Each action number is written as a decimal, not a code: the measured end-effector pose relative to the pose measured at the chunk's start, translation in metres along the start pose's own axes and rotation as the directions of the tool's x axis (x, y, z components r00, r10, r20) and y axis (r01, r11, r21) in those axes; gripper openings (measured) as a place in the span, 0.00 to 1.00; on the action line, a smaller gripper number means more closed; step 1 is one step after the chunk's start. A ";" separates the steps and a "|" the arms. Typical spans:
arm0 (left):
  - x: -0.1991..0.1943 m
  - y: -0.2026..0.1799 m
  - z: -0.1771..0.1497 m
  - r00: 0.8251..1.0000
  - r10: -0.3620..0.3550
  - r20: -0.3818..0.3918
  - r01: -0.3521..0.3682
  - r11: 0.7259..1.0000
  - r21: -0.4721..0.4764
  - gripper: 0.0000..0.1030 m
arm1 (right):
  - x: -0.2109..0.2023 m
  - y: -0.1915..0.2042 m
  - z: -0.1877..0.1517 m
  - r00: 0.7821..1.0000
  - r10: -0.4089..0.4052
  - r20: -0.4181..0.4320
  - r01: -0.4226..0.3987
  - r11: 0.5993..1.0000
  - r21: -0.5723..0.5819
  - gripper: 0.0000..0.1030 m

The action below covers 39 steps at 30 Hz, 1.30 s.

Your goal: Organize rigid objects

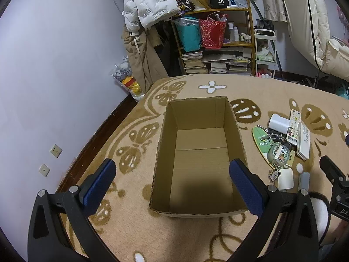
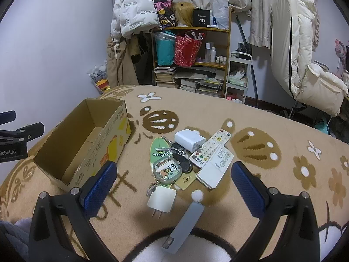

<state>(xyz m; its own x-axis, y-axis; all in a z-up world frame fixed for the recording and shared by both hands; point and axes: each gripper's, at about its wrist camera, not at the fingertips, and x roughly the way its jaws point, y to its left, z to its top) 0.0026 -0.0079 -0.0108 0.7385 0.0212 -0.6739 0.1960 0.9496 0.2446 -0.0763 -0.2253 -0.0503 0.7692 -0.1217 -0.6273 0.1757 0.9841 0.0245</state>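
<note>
Left gripper (image 1: 172, 175) hovers with jaws wide, holding nothing, above the cardboard box (image 1: 197, 152) on the blanket (image 2: 261, 122). Right gripper (image 2: 174, 174), equally spread and unladen, faces clustered remotes (image 2: 214, 152), chargers (image 2: 189, 140), keys (image 2: 182, 159) and a grey stick (image 2: 185, 227) beside the box.

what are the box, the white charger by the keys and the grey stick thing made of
Box: corrugated cardboard, matte brown, with raw cut edges and fold creases. White charger: probably hard plastic, smooth with a soft sheen, with two metal prongs. Grey stick: looks like matte plastic, with a shinier, possibly metal end; hard to tell.

1 box (image 2: 82, 144), 2 chargers (image 2: 189, 140), 2 remotes (image 2: 210, 150), 1 grey stick (image 2: 185, 227).
</note>
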 end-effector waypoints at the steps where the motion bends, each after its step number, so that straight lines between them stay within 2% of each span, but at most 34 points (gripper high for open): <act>1: -0.001 0.000 0.000 1.000 0.000 0.002 0.000 1.000 -0.001 1.00 | 0.001 0.000 -0.001 1.000 -0.001 -0.001 0.001 1.000 0.001 1.00; 39: 0.001 0.001 0.001 1.000 0.005 -0.003 -0.005 1.000 -0.005 1.00 | 0.002 -0.001 -0.002 1.000 0.004 -0.004 -0.004 1.000 0.004 1.00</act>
<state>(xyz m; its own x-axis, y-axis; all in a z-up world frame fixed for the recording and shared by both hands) 0.0042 -0.0074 -0.0108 0.7376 0.0269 -0.6747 0.1891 0.9510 0.2447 -0.0762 -0.2258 -0.0526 0.7677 -0.1177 -0.6299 0.1753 0.9841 0.0297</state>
